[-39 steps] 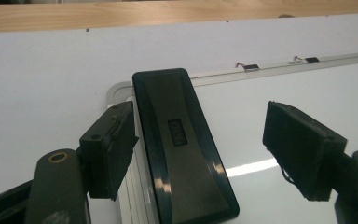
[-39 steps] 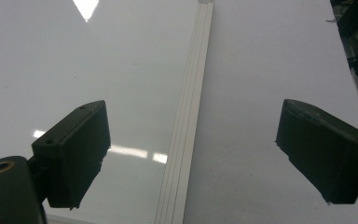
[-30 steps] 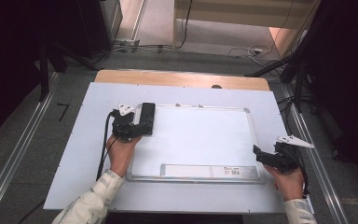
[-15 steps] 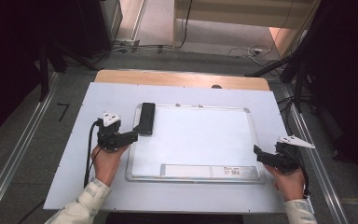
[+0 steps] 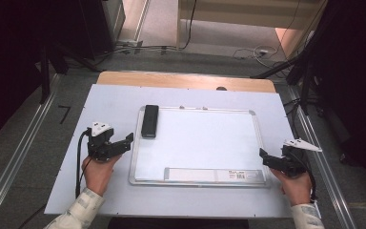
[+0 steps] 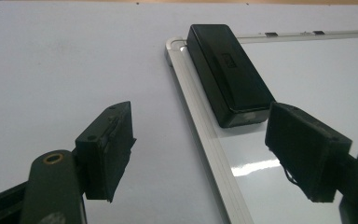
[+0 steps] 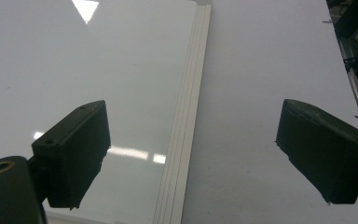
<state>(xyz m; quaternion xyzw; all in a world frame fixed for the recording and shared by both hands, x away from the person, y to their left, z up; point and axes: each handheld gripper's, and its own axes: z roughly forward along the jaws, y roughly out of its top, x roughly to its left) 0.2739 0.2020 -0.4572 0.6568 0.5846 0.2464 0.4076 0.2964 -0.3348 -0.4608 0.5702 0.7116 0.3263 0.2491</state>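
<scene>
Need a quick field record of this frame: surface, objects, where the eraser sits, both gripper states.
surface: pale sheet on the table
whiteboard: flat on the sheet, silver frame, writing area blank
eraser: black, lying on the whiteboard's top-left corner, not held
label strip: along the whiteboard's bottom edge
left gripper: open, nothing between the jaws, beside the whiteboard's left edge, short of the eraser
right gripper: open, jaws straddle the whiteboard's right frame edge, no grip
</scene>
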